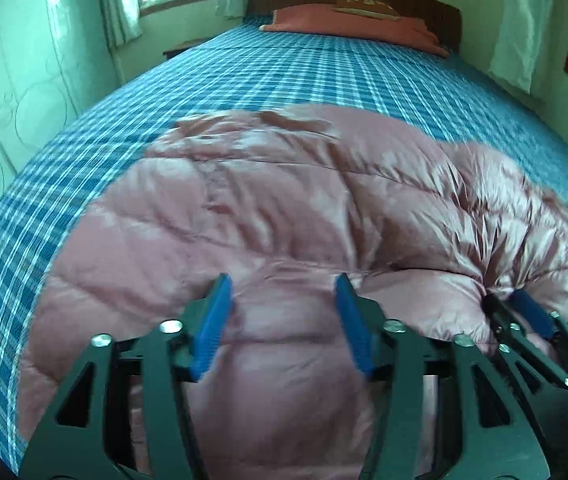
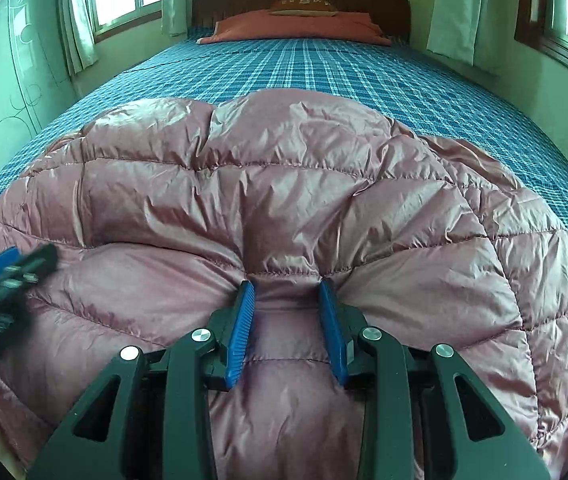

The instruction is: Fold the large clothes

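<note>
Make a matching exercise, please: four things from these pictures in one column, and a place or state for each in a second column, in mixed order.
Things:
1. pink down jacket
2. red pillow
3. right gripper
4. left gripper

Places or states:
a. jaws apart, pads not pressing the fabric
b. lies at the wooden headboard
c. spread on the blue checked bedsheet
d. shut on a pinched fold of jacket fabric

Pairs: 1-c, 2-b, 3-d, 4-a
</note>
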Demonstrator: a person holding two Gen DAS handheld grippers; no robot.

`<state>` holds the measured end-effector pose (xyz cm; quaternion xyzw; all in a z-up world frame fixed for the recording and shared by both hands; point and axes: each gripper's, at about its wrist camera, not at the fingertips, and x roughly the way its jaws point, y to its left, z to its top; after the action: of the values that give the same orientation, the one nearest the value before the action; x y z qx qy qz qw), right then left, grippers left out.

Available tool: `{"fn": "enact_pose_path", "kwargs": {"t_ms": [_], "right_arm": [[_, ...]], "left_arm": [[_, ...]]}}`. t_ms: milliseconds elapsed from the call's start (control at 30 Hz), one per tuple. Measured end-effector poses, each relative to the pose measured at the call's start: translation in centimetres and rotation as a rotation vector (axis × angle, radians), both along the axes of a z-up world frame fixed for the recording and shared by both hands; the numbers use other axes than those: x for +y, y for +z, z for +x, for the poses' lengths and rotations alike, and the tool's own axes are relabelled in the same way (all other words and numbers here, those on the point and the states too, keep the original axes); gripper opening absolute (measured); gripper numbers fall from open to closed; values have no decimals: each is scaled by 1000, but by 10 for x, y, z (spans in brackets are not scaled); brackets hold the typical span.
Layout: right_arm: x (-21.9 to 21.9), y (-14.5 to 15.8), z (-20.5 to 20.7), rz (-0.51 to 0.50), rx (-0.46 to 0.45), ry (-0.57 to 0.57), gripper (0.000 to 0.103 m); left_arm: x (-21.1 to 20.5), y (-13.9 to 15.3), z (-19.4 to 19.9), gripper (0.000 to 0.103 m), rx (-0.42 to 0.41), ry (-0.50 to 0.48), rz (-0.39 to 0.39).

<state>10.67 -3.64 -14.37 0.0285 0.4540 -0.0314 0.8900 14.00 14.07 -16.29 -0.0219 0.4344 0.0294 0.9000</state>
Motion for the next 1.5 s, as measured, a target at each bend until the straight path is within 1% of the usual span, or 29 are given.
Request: {"fn": "enact_pose_path", "kwargs": {"t_ms": [67, 133, 200, 233, 300, 367, 400, 433, 500, 600, 667, 767, 867, 900, 933, 967, 1000, 1033, 1100, 1167, 1233, 1267, 1300, 1333, 1367, 1500], "right_arm": [[1, -1, -2, -2, -4, -1, 35], [3, -1, -4, -2, -7, -3, 35], [3, -1, -5, -2, -9, -3, 35], [3, -1, -6, -3, -10, -3, 35], [3, -1, -6, -4, -13, -3, 35], [4, -1, -7, -6, -15, -4, 35], [5, -1, -7, -7, -14, -4, 35], [5, -1, -8, -8, -15, -4, 35], [5, -1, -8, -10, -15, -4, 35], [6, -1, -8, -15, -17, -4, 35], [8, -1, -8, -18, -18, -4, 35], [10, -1, -9, -26, -19, -5, 35], [13, -1, -10, -32, -22, -6, 35], [13, -1, -10, -33, -22, -7, 35], [14, -1, -10, -35, -23, -7, 35], [15, -1, -10, -36, -23, -8, 35], [16, -1, -10, -36, -23, -8, 35], [17, -1, -10, -36, -24, -7, 35], [17, -1, -10, -38, -24, -7, 35], [18, -1, -10, -44, -24, -7, 35], [19, -1, -10, -46, -24, -8, 35], [21, -1, -10, -46, -24, -9, 35], [21, -1, -10, -45, -25, -9, 35], [21, -1, -10, -46, -25, -9, 35], [21, -1, -10, -46, -24, -9, 35], [21, -1, -10, -48, -25, -9, 35]], "left_arm": [[17, 9, -2, 63, -3, 24, -34], [45, 18, -7, 67, -15, 71, -72], [71, 23, -10, 68, -23, 113, -108], [87, 24, -12, 69, -24, 139, -126], [106, 21, -14, 72, -9, 161, -152], [125, 11, -11, 72, 30, 153, -212], [131, 6, -10, 72, 51, 142, -256], [138, -2, -7, 72, 75, 127, -319], [143, -14, 0, 72, 113, 98, -419], [141, -28, 9, 72, 140, 65, -517], [136, -31, 12, 73, 137, 44, -535], [128, -37, 19, 73, 154, 17, -596], [124, -40, 21, 72, 150, -2, -643], [124, -39, 22, 71, 146, -7, -655], [124, -39, 22, 66, 138, -15, -662], [123, -39, 21, 63, 132, -19, -654], [123, -41, 22, 55, 130, -18, -617], [125, -44, 21, 56, 129, -23, -602], [127, -50, 23, 57, 117, -28, -617], [126, -47, 22, 57, 118, -28, -605], [128, -38, 21, 51, 119, -31, -579], [130, -35, 20, 51, 119, -17, -568], [133, -33, 18, 54, 123, -6, -561], [136, -33, 16, 60, 128, 4, -550], [140, -35, 14, 65, 130, 21, -533], [152, -42, 11, 65, 123, 0, -608]]}}
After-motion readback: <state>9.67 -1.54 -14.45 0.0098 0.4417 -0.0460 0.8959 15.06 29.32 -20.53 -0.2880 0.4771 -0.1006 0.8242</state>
